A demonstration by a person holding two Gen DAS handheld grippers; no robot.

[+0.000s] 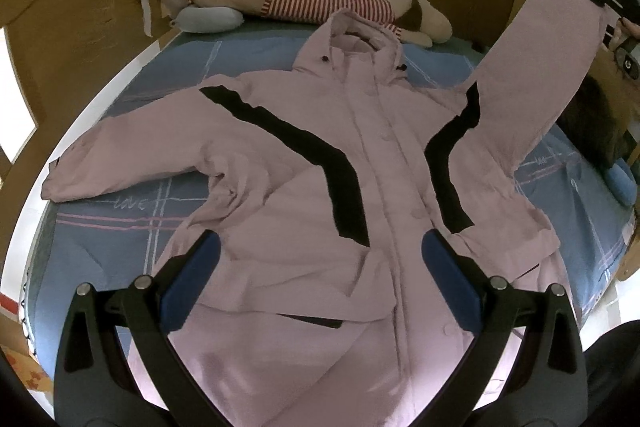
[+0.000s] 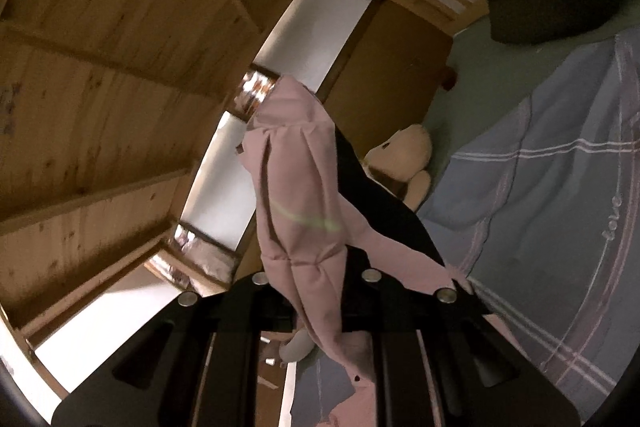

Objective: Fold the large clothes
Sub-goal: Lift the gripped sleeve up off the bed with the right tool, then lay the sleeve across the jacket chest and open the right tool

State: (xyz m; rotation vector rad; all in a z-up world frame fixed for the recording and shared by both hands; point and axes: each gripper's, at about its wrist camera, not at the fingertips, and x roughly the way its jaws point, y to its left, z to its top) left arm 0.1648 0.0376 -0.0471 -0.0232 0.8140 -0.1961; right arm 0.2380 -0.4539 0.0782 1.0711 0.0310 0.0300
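Our left tongs (image 1: 320, 287) hang wide apart and hold nothing, poised above the lower front of the pink jacket (image 1: 360, 187), which lies face up and spread across the blue bed (image 1: 132, 227). Our right tongs (image 2: 316, 291) are clamped on the cuff of one sleeve (image 1: 532, 67), holding it high off the bed. A stuffed toy (image 1: 304, 1) lies beyond the hood.
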